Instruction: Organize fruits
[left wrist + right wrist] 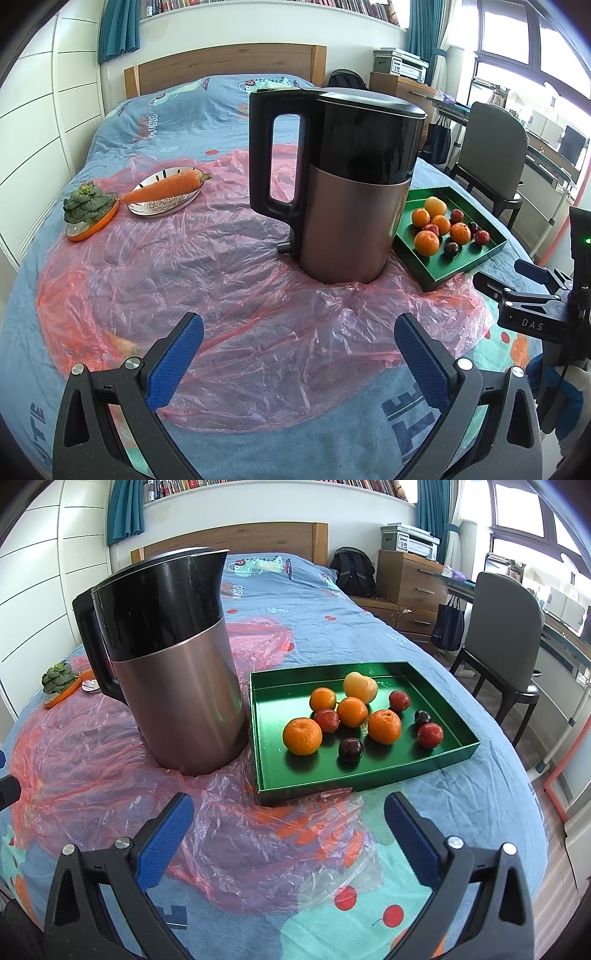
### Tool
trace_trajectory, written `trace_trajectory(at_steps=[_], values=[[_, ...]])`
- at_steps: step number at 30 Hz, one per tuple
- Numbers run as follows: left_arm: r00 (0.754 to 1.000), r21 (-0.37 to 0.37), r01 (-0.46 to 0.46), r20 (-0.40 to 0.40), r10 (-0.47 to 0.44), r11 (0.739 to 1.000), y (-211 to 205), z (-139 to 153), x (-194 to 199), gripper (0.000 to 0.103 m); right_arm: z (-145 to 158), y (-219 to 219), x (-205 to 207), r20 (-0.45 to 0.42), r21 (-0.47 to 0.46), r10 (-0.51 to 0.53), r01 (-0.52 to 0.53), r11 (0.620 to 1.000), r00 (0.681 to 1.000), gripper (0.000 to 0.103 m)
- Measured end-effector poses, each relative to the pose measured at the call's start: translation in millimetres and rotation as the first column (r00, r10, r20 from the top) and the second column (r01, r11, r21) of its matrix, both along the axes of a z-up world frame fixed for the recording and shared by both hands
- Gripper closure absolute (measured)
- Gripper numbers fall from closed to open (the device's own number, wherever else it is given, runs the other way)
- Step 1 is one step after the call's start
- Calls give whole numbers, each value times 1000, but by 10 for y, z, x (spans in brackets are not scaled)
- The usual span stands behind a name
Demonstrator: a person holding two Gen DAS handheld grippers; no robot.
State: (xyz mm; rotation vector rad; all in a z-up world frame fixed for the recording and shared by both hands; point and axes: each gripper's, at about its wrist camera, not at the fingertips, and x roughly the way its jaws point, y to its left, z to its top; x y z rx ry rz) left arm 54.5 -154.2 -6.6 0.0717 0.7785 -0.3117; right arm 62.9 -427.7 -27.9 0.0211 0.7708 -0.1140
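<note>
A green tray (266,746) (439,273) on the bed holds several fruits: oranges such as one at the front left (302,736), red plums (430,734), dark plums (350,749) and a pale peach (360,686). In the left wrist view the same fruits (426,243) sit to the right of a tall kettle (343,184). My right gripper (289,819) is open, just short of the tray's near wall, holding nothing. My left gripper (299,341) is open too, over pink plastic sheet (221,266) in front of the kettle.
The kettle (173,664) stands immediately left of the tray. A carrot (166,186) lies on a patterned plate (155,210), and a leafy green (86,203) sits in an orange dish at the far left. A chair (513,638) and drawers (410,587) stand beside the bed on the right.
</note>
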Motion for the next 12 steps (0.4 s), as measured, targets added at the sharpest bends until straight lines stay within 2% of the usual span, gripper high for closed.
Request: trace_trajectory(at_steps=[12], values=[[999, -11, -28, 15, 28, 1000, 49, 76, 34, 1, -4, 65, 56, -4, -6, 18, -18, 1000, 1000, 0]])
